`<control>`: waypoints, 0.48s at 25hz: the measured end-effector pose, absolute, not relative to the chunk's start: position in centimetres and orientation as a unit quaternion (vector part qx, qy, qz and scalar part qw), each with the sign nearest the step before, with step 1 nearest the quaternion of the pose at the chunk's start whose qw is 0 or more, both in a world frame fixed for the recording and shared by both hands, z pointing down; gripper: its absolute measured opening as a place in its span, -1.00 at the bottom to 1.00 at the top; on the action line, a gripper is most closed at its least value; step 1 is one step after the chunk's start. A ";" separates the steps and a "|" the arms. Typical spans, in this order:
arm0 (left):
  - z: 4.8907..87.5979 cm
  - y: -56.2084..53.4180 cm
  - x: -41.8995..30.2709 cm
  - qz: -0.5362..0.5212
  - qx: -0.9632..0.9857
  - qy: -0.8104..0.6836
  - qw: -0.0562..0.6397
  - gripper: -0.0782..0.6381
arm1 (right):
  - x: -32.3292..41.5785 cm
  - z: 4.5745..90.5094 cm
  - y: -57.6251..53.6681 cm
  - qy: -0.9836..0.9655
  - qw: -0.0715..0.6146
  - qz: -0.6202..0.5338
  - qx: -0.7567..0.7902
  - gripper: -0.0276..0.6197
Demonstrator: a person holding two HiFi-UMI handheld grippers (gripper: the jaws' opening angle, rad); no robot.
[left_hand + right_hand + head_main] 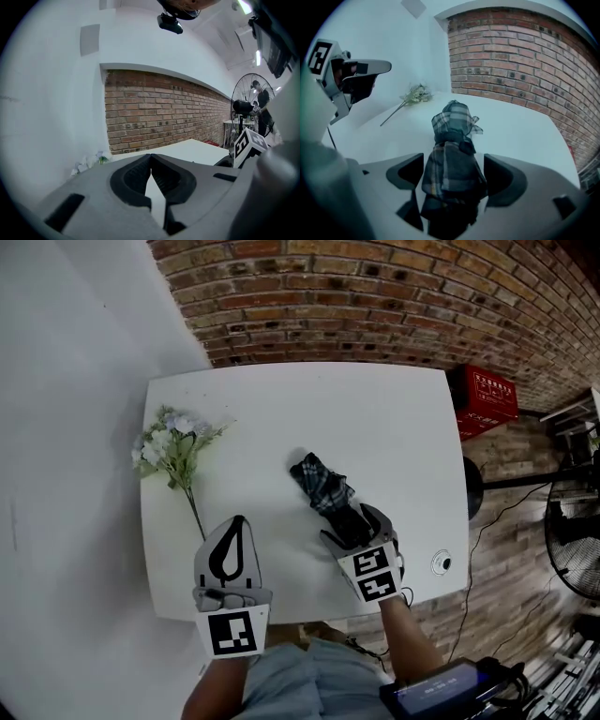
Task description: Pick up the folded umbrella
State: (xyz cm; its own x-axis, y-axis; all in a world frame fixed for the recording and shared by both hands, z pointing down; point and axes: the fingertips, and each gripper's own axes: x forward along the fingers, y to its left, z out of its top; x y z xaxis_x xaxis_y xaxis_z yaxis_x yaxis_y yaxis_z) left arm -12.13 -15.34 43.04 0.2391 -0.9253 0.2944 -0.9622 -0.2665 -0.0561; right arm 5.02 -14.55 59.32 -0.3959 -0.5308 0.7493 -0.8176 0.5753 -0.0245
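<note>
Starting with the head view, we see the dark plaid folded umbrella [323,486] lying on the white rectangular tabletop [375,418]. Its near end sits inside the right claw [356,524], and the left claw [236,521] rests apart, near the front edge. The left gripper view shows that claw's jaws together on nothing. Only the right gripper view shows both jaws pressed against the fabric bundle. We judge the grip seated: lift straight up with a firm clamp, since loose cloth may slip. Only the head view shows the umbrella's full length.
</note>
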 end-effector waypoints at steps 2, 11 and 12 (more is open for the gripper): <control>43.5 -15.5 -12.1 0.136 0.785 -0.601 0.069 -0.76 | 5.1 60.0 -14.5 -0.809 0.363 0.206 0.414 0.33; 44.4 -15.9 -12.3 0.137 0.784 -0.601 0.077 -0.76 | 5.1 60.5 -14.6 -0.809 0.361 0.214 0.412 0.34; 44.4 -15.9 -12.2 0.136 0.784 -0.601 0.077 -0.76 | 5.1 60.5 -14.6 -0.809 0.361 0.214 0.412 0.34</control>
State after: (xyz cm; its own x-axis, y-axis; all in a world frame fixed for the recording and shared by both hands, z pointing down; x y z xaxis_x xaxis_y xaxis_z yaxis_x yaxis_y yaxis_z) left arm -12.24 -15.93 44.41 0.2401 -0.9210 0.3066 -0.9632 -0.2653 -0.0426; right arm 5.15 -14.57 60.46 -0.4005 -0.5113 0.7604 -0.8206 0.5694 -0.0494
